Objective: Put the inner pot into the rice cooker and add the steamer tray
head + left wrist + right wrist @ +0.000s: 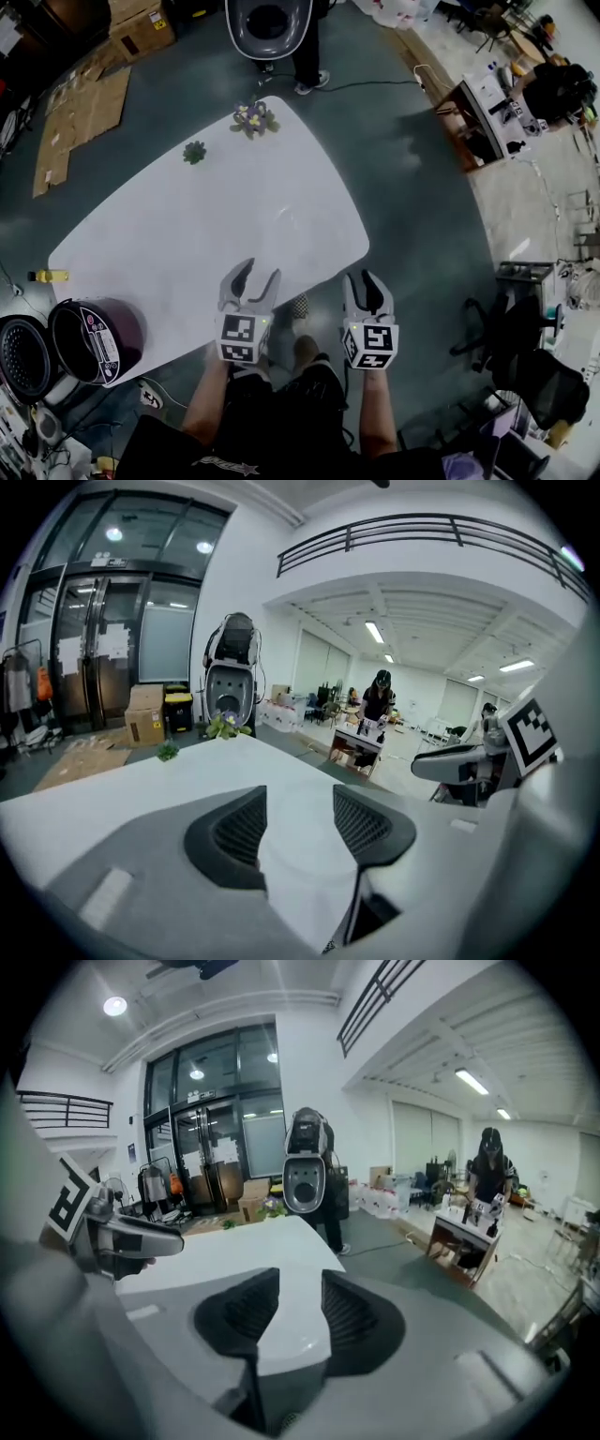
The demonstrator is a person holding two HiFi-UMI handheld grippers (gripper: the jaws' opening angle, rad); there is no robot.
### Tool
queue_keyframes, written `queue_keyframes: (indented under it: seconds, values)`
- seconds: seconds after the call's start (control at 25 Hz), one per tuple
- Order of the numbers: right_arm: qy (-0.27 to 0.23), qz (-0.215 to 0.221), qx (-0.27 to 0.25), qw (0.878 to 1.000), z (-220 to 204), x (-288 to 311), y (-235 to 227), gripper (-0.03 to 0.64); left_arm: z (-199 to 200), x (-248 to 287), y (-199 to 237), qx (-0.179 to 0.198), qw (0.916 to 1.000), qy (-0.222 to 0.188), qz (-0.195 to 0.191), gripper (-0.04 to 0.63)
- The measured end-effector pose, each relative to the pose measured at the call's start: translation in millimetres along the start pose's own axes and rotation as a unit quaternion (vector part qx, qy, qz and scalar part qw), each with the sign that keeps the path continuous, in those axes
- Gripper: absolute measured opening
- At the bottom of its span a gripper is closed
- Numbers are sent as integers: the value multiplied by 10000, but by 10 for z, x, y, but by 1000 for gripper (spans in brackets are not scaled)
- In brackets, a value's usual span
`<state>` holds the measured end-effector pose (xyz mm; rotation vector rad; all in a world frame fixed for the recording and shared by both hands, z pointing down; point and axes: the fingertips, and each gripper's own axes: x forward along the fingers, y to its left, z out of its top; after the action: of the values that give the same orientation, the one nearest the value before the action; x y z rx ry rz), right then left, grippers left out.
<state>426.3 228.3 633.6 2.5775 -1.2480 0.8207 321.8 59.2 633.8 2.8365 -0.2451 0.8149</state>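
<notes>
Two hand-held grippers hang side by side at the near edge of the white desk [187, 225]. The left hand-held gripper [260, 272] has its jaws spread, with only bare desk top between them. The right hand-held gripper [366, 279] is also spread and empty, and the desk's corner shows through its gap. Both point forward and somewhat downward, away from the person, on bare forearms that reach up from the bottom of the head view.

The purple rice cooker [97, 339] stands open well to the left of the left hand-held gripper, at the desk's near left corner. Its opening is dark, and I cannot tell whether the inner pot sits in it. A round black perforated part [22, 357] lies just beside it. It may be a lid or a steamer tray, I cannot tell which.

Farther out on the desk are a small green plant [194, 151] and a pot of flowers [254, 119].
</notes>
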Motion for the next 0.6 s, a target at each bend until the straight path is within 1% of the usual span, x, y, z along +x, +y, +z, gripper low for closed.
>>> queue_keyframes:
  seconds: [0.08, 0.24, 0.44, 0.6]
  values:
    - [232, 84, 74, 9997, -169, 111, -67, 146, -122, 134, -8, -79, 9998, 168, 37, 258]
    - [602, 267, 133, 9977, -391, 288, -183, 158, -321, 346, -8, -308, 9984, 445, 171, 279]
    - [911, 427, 189, 9947, -619, 567, -254, 160, -617, 567, 73, -447, 9955, 767, 318, 293]
    - [1118, 515, 197, 9922, -772, 766, -334, 160, -812, 693, 46, -647, 9926, 979, 302, 293]
